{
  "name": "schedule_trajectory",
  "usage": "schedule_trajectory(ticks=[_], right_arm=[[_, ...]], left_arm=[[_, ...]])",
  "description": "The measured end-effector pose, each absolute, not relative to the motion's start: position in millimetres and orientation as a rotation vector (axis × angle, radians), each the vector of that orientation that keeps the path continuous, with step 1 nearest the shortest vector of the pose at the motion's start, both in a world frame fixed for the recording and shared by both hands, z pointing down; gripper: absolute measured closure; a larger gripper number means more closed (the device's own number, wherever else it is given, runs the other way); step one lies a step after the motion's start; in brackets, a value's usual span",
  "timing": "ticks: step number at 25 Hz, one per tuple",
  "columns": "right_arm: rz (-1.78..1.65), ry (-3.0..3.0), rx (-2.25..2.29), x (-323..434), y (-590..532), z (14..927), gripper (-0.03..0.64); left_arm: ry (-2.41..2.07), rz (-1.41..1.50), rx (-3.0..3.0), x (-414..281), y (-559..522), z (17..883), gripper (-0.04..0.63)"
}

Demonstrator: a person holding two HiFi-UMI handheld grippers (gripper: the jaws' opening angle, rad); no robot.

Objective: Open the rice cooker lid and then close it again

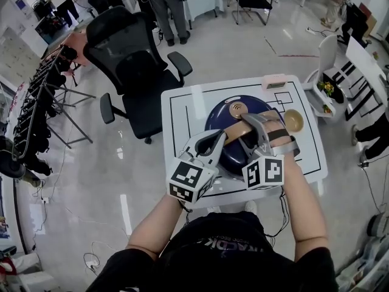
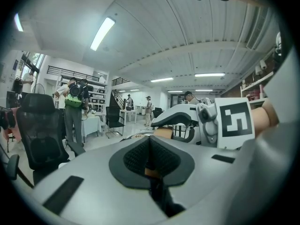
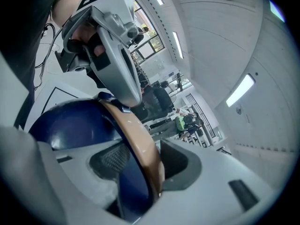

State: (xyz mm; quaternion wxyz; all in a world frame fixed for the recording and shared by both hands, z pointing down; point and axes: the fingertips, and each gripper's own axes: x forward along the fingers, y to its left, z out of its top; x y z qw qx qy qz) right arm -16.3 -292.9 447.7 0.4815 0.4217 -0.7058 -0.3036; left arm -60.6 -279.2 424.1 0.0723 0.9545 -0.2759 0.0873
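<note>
Containers first: one dark-blue rice cooker [image 1: 222, 119], standing at the middle of a white table [image 1: 182, 108] marked with black lines. Domed lid [image 1: 226, 111] down on the body, so nothing of the inside on show. One round steam vent [image 1: 237, 108] on top of the dome, toward the far side. One tan carrying handle [image 1: 243, 128], arched across the cooker from near left to far right.

One small pink box [image 1: 273, 81] at the table's far edge, well apart from the cooker; contents not visible. One white stand [image 1: 321, 84] off the table's right corner, holding small yellow-green items too small to tell.

Two grippers, each with one marker cube. Right gripper [image 3: 143, 161] astride the tan handle, tongs pinching the handle's band, with the blue dome just beneath. Left gripper [image 2: 151, 161] with tongs pressed together, tip just beside the near-left end of the handle; cannot tell whether touching.

One black office chair [image 1: 130, 59] just beyond the table's left corner. Several people standing in the background, far from the table.
</note>
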Motion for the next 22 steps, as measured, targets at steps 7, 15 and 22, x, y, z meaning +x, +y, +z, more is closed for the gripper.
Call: schedule_trajectory(ticks=[7,15,22], right_arm=[[-0.719,-1.739,1.016,-17.2,-293.9,447.6,0.416],[-0.707,-1.763,0.997,-16.3,-293.9,446.2,0.416],[-0.699,-1.798,0.990,-15.1,-293.9,445.8,0.416]], left_arm=[[-0.881,0.274,2.842,-61.6,-280.5,423.6,0.592],[-0.943,0.327,2.840,-59.4,-280.2,421.1,0.592],[-0.959,0.360,2.838,-55.4,-279.9,419.5,0.592]])
